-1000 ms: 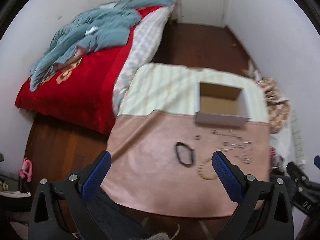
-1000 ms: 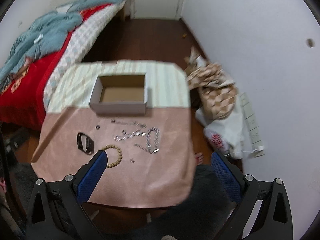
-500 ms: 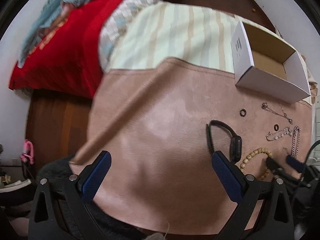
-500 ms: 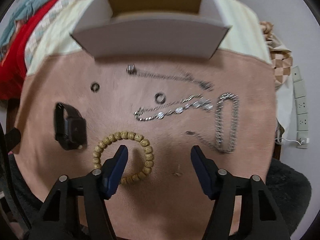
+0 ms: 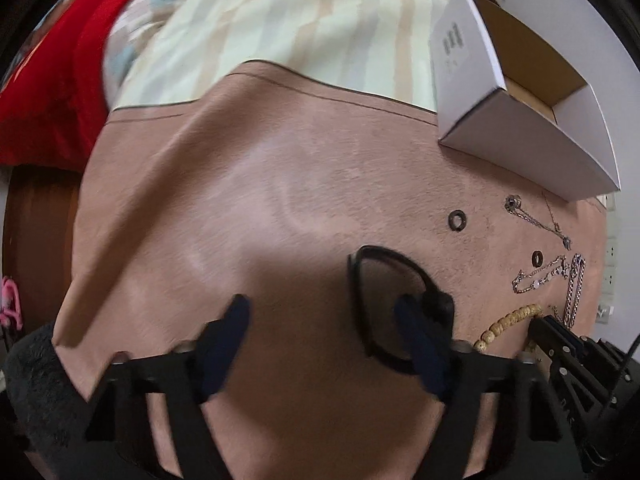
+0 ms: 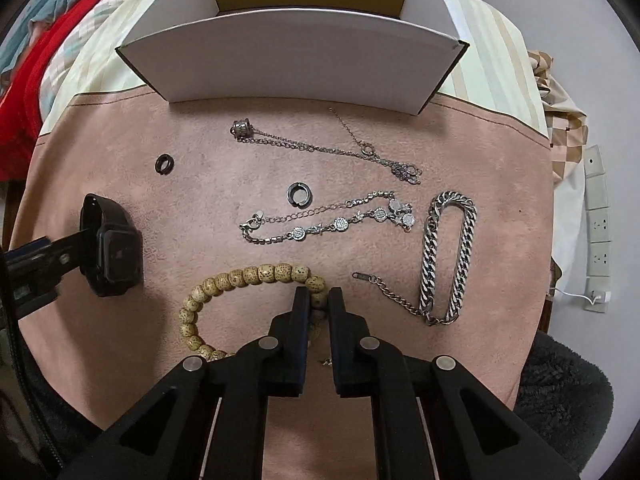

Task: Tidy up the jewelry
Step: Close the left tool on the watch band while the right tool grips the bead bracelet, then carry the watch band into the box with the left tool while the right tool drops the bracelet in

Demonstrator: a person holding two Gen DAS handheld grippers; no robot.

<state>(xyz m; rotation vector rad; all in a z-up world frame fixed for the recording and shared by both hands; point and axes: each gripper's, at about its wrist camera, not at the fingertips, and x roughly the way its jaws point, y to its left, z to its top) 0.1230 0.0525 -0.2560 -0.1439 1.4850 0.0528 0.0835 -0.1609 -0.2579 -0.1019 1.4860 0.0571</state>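
— Where's the right gripper (image 6: 319, 300)?

— Low on the pink suede cloth (image 6: 224, 184); its jaws pinch the tan wooden bead bracelet (image 6: 244, 276), likely to lift it into the white cardboard box (image 6: 296, 56).

— The left gripper (image 5: 324, 320)?

— Jaws wide, straddling the black smartwatch (image 5: 400, 304); probably next.

**Tight right, open left**

I see bare pink cloth (image 5: 248, 208) wide open left of the watch (image 6: 110, 248). On the right, chains (image 6: 328, 220) crowd between the bead bracelet (image 6: 256, 274) and the box (image 6: 296, 64), leaving narrow gaps.
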